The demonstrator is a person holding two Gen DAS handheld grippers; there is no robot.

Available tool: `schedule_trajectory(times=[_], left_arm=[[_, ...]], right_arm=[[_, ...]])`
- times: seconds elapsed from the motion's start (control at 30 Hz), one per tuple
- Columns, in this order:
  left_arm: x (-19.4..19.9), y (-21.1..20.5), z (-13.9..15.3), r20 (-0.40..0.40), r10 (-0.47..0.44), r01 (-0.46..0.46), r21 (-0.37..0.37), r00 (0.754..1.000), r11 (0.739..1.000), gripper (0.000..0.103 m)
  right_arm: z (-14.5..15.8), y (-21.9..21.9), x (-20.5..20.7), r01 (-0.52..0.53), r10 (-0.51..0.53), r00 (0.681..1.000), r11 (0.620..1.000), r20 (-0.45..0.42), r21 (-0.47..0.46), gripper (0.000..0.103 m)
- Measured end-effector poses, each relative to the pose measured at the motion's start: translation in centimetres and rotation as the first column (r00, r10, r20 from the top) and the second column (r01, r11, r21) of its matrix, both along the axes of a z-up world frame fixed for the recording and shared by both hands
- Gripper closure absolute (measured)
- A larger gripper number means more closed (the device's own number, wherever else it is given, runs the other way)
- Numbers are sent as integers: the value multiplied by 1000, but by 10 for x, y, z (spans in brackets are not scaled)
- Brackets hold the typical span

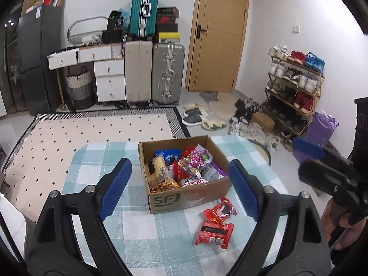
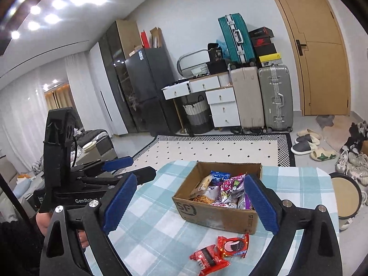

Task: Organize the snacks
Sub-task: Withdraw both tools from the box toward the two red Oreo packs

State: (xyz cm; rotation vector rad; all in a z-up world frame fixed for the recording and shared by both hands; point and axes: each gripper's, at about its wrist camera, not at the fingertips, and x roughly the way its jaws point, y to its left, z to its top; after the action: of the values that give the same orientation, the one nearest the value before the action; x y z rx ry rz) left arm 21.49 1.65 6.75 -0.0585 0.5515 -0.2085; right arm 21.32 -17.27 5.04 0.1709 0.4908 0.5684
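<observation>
Packets, two red ones, lie near the box; both grippers, left and right, hover released, empty. Pinch one packet across its middle, lift, drop in.

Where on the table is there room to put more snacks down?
The checked tablecloth left of the cardboard box lies bare. So does the near strip, left of the two red packets. The box itself is crammed, and the packets crowd its front right corner.
</observation>
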Motion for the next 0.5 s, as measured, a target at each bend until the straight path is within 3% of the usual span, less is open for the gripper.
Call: schedule_trajectory(times=[0.1,0.2,0.4,0.5], left_arm=[[-26,3,9,64,10,-8,-29,998,1000,17],[-56,6,14,110,14,-7,-64,994,998,1],[-101,5,8,175,20,-13,-41,984,999,0],[-118,3,-8,165,20,-14,-37,986,999,0]], right_arm=[[3,-5,-17,7,-7,1000,1000,18,18,5],[2,-11,-34,21,-23,999,999,40,42,3],[-19,-25,-67,79,-84,995,992,49,94,3],[-36,-30,-79,110,-114,993,989,35,95,2]])
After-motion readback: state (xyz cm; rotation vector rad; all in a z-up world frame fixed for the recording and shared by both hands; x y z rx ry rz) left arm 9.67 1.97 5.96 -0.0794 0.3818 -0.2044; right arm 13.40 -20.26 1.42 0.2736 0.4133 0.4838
